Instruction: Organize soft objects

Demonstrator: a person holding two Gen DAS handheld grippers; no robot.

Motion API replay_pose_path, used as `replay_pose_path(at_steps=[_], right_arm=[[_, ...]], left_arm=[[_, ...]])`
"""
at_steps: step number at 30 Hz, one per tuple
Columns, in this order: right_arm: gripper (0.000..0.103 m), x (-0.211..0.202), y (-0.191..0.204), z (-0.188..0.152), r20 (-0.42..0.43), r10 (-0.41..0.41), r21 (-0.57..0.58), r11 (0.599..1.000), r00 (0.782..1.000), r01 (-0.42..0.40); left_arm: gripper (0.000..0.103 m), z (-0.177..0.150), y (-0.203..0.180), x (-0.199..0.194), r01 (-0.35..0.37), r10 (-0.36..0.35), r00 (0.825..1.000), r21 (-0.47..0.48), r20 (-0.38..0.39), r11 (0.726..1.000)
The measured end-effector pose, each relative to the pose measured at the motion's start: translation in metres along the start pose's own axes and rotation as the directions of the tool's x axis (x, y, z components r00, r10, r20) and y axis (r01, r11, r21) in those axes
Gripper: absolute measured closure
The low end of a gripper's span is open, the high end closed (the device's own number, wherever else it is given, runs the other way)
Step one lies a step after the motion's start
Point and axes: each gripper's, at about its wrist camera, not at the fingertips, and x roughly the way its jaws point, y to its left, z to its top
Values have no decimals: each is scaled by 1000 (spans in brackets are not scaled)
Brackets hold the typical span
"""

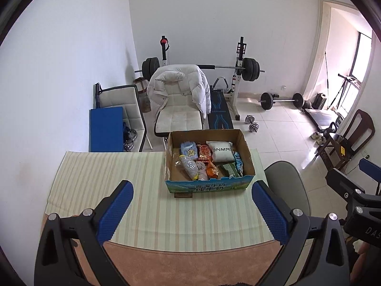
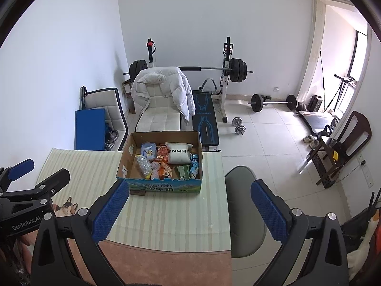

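My left claw [image 1: 193, 211] and right claw [image 2: 190, 211] hang wide, holding nothing, above the striped cream surface [image 1: 119, 178]. Beyond sits the open cardboard box [image 1: 245, 152] of soft packets, a white pouch [image 1: 221, 153] reading "ONMAX".

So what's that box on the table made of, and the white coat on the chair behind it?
The box looks like corrugated cardboard: plain brown inside, glossy printed front, ragged torn top edge. The white coat seems a puffy quilted jacket with a smooth, slightly shiny shell, probably synthetic; its filling can't be seen.
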Motion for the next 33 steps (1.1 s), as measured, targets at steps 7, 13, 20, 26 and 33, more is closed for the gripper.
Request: replay_pose_path(at_steps=[7, 13, 20, 26, 33], right_arm=[[0, -3, -1, 2, 11, 5, 4, 1000, 1000, -5], [0, -3, -2, 5, 15, -5, -6, 1000, 1000, 5], [0, -2, -2, 7, 18, -9, 2, 1000, 1000, 9], [0, -3, -3, 8, 14, -12, 1, 1000, 1000, 12], [0, -3, -5, 6, 16, -18, 14, 1000, 1000, 18]], left_arm=[[1, 0, 0, -1, -12, 12, 1000, -8, 7, 1000], [1, 3, -1, 0, -13, 13, 1000, -9, 4, 1000], [1, 4, -1, 0, -15, 16, 1000, -13, 13, 1000], [1, 2, -2, -2, -12, 12, 1000, -15, 10, 1000], [1, 2, -3, -2, -8, 8, 1000, -14, 11, 1000]])
